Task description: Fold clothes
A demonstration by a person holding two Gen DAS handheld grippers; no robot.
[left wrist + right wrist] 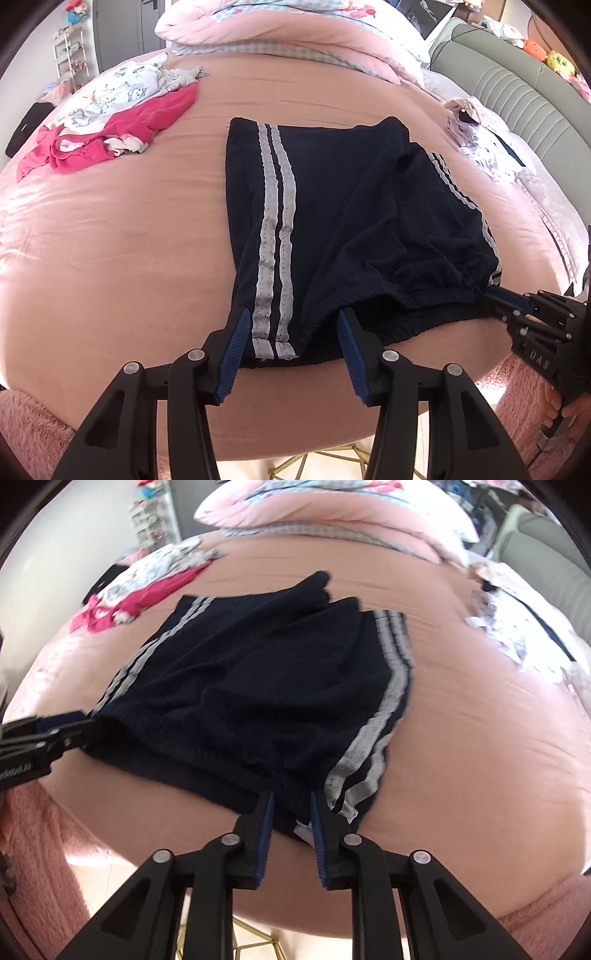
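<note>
Dark navy shorts (351, 221) with grey-white side stripes lie flat on the pink bed (110, 240), waistband toward me. My left gripper (293, 321) is open, its fingers on either side of the left striped corner of the waistband. My right gripper (291, 803) has its jaws narrowed around the waistband at the right striped corner of the shorts (258, 686), with a gap between the pads. In the left wrist view the right gripper (495, 295) touches the waistband's right end. In the right wrist view the left gripper (79, 720) sits at the left end.
A heap of pink and white printed clothes (107, 122) lies at the far left of the bed. More white clothes (484, 147) lie at the right. Folded pink quilts (295, 33) are stacked at the back. A grey headboard (517, 85) stands right.
</note>
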